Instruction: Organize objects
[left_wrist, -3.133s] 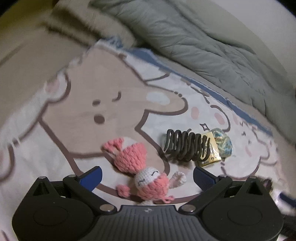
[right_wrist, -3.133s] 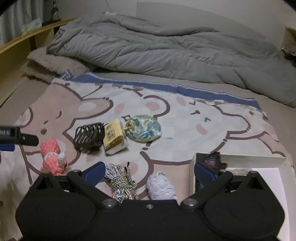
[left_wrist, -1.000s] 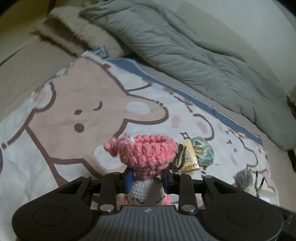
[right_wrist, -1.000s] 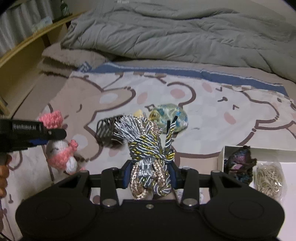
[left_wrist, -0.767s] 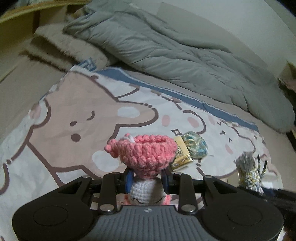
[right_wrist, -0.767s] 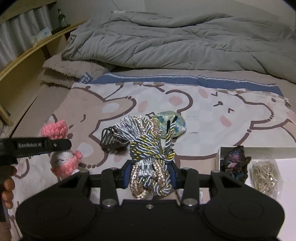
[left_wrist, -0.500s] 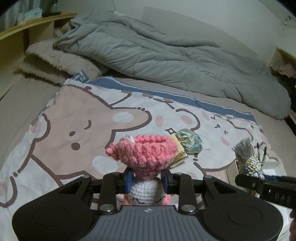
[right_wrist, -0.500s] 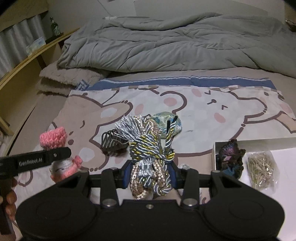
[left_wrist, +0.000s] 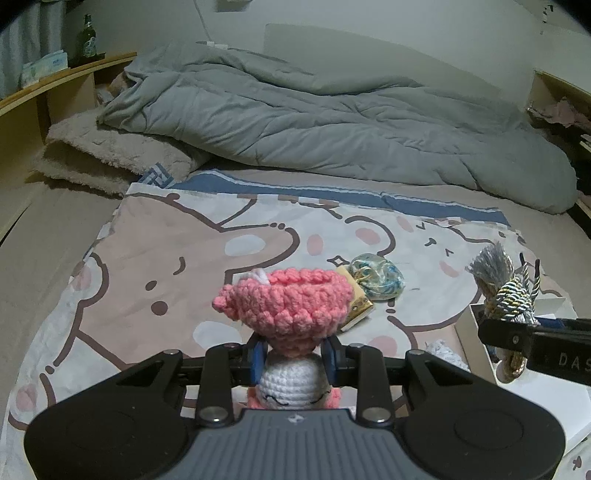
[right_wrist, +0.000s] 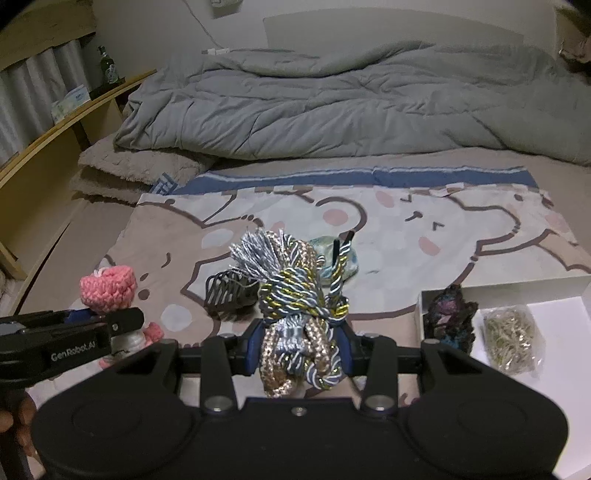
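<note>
Left wrist view shows my left gripper (left_wrist: 294, 360) with jaws clenched on the doll (left_wrist: 286, 314), my right gripper (right_wrist: 301, 347) grasping the cord bundle (right_wrist: 295, 295) above the bed.

Dim room, grey duvet (left_wrist: 332, 122), wooden shelf (right_wrist: 74, 110), possibly curtain.

Hair claw (right_wrist: 227, 293) left of pouch (right_wrist: 334, 258) – box (right_wrist: 554, 332) right

Home bedroom, rumpled grey duvet (left_wrist: 332, 122) on a bed, cartoon-bear sheet (left_wrist: 192, 258), wooden shelf (right_wrist: 74, 110)
</note>
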